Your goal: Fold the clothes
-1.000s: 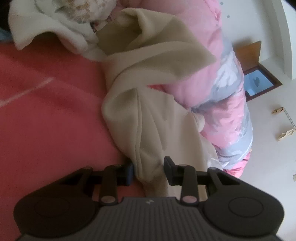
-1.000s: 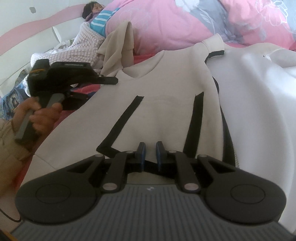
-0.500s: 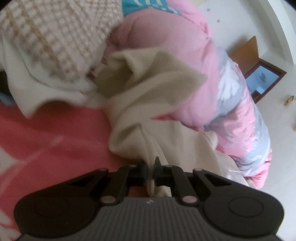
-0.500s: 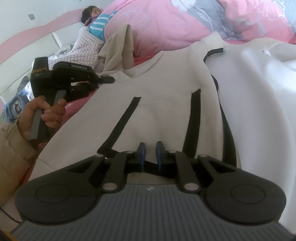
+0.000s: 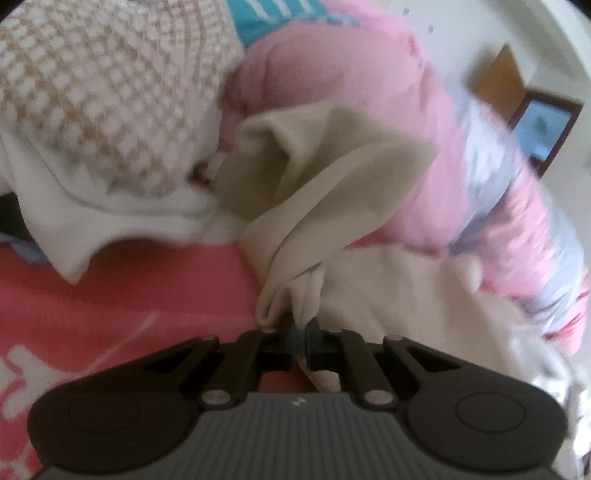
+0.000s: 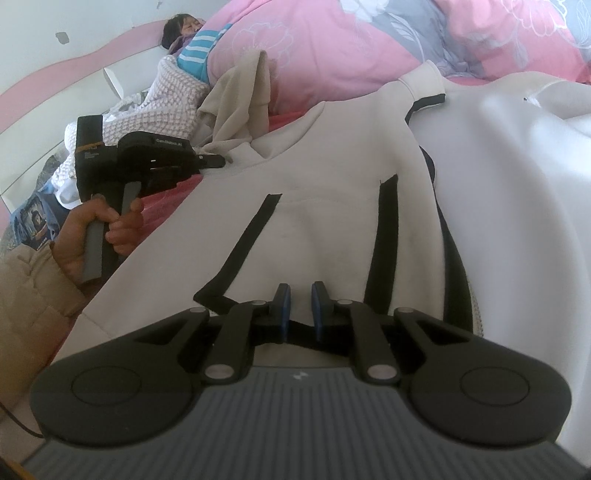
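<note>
Since a second before, the left gripper had closed from wide open onto a fold of the cream garment and rolled, so the checked knit filled more of its view, while the right gripper had kept its place. Left jaws stood nearly together, pinching the bunched edge of the cloth, which rose from the pads as a gathered ridge toward the draped sleeve. Right jaws stood narrow, a small gap showing between the blue pads, with the hem and its black trim pinned between them. From that hem the garment lay spread flat on the bed, front up, two black stripes running away from the gripper and the collar at the far end. Its left side reached the left gripper, seen from the right wrist held level by a hand in a tan sleeve. A white garment lay touching the cream one on the right. Beyond lay the red bedspread, the pink quilt, and a person lying by the headboard.
</note>
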A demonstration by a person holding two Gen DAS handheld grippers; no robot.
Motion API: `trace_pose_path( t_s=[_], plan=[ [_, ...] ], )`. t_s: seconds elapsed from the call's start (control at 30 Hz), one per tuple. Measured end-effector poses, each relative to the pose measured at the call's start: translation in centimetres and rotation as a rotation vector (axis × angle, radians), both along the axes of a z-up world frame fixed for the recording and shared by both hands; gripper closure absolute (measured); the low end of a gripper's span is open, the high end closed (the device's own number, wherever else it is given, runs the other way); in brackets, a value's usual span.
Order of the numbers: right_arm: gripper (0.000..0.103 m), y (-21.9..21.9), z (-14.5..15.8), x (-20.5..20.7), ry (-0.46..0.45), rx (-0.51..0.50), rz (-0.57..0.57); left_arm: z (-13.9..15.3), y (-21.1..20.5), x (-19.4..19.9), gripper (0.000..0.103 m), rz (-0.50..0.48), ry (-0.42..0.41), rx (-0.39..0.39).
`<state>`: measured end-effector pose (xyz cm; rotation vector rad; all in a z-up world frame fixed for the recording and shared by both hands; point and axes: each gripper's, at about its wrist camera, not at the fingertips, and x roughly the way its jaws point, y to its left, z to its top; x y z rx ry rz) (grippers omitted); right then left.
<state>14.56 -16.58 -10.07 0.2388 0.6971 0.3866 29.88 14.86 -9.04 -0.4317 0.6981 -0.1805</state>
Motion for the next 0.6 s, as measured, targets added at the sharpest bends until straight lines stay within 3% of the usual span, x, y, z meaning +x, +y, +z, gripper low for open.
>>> trace_pose_path(
  t_s=[0.2,0.27,0.33,0.4,0.5,0.6],
  plan=[
    [0.093,0.0,0.0,-0.2,-0.001,0.001,0.000,0.1,1.3,-0.3,0.090,0.001,0.041,-0.090],
    [0.093,0.0,0.0,-0.2,-0.001,-0.001,0.001,0.3,1.7,-0.9,0.081,0.005,0.045,-0.115],
    [0.093,0.0,0.0,-0.1,-0.001,-0.003,0.001,0.8,2.0,-1.8,0.058,0.012,0.035,-0.112],
    [0.093,0.0,0.0,0.0,-0.001,-0.004,0.001,1.5,2.3,-3.1,0.047,0.025,0.012,-0.072],
    [0.093,0.0,0.0,0.0,-0.001,-0.005,0.000,2.7,2.1,-4.9,0.047,0.037,-0.026,-0.003],
    [0.093,0.1,0.0,0.0,-0.002,-0.008,-0.001,4.0,1.8,-6.7,0.051,-0.001,-0.075,-0.014]
  ],
)
